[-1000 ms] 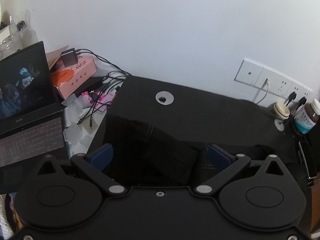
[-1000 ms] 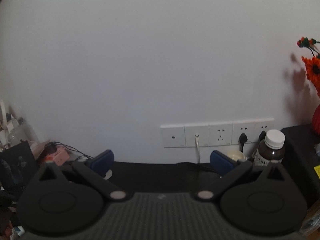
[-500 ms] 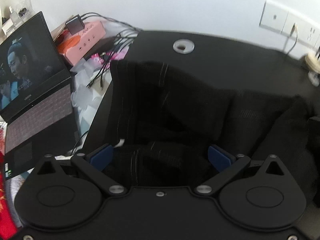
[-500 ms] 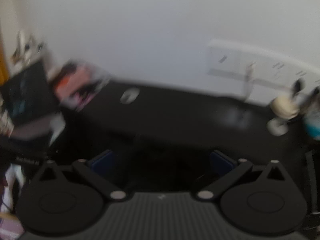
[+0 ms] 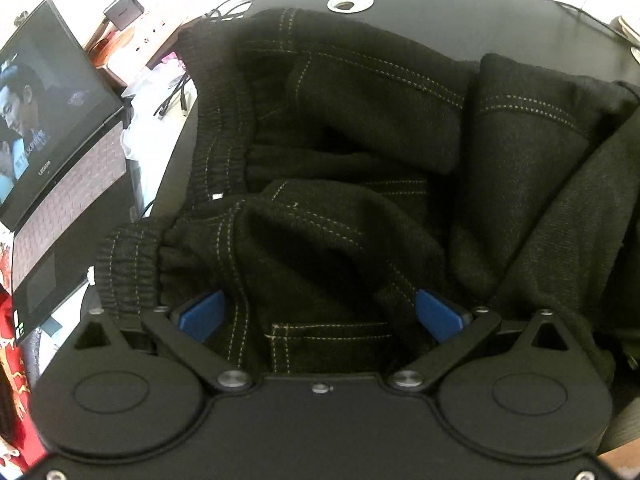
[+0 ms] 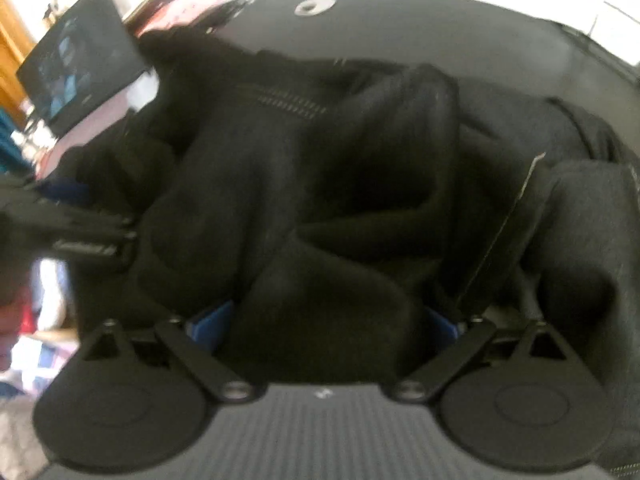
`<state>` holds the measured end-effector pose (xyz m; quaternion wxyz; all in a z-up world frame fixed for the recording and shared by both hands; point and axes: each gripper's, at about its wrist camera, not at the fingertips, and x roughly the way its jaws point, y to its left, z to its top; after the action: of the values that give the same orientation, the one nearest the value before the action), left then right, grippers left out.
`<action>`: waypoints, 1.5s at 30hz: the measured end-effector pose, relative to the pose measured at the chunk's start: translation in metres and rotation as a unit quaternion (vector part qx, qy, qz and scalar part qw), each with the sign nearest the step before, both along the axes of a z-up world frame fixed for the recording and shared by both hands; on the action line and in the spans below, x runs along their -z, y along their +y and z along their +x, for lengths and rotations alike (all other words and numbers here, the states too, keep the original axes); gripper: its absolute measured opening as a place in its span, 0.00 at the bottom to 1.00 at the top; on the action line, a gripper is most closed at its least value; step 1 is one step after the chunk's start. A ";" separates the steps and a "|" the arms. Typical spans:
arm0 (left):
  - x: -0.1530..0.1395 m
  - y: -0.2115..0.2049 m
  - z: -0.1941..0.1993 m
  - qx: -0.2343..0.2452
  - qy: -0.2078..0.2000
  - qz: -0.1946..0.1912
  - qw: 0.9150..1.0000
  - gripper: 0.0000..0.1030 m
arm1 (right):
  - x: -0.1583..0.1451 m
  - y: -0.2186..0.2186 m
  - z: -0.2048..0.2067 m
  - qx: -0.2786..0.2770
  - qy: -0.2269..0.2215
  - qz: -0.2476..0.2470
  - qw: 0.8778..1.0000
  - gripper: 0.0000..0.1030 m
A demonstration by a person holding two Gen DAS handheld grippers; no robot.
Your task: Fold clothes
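Note:
Black trousers (image 5: 360,128) with tan stitching and an elastic waistband lie crumpled on the black table (image 5: 460,12). My left gripper (image 5: 320,316) hovers close over the waistband end, open, its blue pads (image 5: 200,316) wide apart with a fold of cloth bulging between them. In the blurred right wrist view the same trousers (image 6: 320,184) fill the frame. My right gripper (image 6: 326,322) is open too, low over a hump of the cloth. The left gripper (image 6: 80,220) shows at that view's left edge.
An open laptop (image 5: 52,140) stands left of the table, with cables (image 5: 172,100) and a pink power strip (image 5: 132,36) behind it. A round cable grommet (image 5: 350,2) sits in the table's far part. The wall lies just beyond.
Both grippers have tipped down from facing the wall and come in close over the trousers. Their jaws have stayed wide apart.

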<state>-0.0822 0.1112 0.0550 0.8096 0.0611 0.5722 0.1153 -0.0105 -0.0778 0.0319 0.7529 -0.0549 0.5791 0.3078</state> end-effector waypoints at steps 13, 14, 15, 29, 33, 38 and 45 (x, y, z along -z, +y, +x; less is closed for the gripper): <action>0.010 -0.006 0.002 0.009 0.008 0.020 1.000 1.00 | -0.070 0.001 0.058 0.084 -0.120 0.099 0.984 0.90; 0.010 -0.006 0.002 0.009 0.008 0.019 1.000 1.00 | -0.068 0.008 0.063 0.091 -0.130 0.096 0.983 0.90; 0.010 -0.006 0.002 0.009 0.008 0.017 1.000 1.00 | -0.062 0.016 0.068 0.091 -0.132 0.086 0.983 0.90; 0.012 0.010 0.000 0.000 0.007 -0.028 1.000 1.00 | -0.020 0.026 0.055 0.039 -0.016 0.051 0.998 0.16; 0.011 0.012 0.003 -0.005 0.012 -0.036 0.999 1.00 | -0.016 0.002 0.039 0.036 0.040 0.066 0.996 0.15; -0.004 0.018 0.004 -0.019 -0.013 -0.068 0.997 1.00 | 0.006 -0.014 0.020 0.052 0.111 0.098 0.988 0.15; -0.024 0.003 0.018 0.001 -0.061 -0.099 0.993 1.00 | 0.022 -0.029 -0.002 0.050 0.175 0.137 0.974 0.14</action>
<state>-0.0646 0.1139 0.0787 0.8450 -0.0256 0.5306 0.0609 -0.0121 -0.1063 0.0098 0.6548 0.1324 0.6563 0.3506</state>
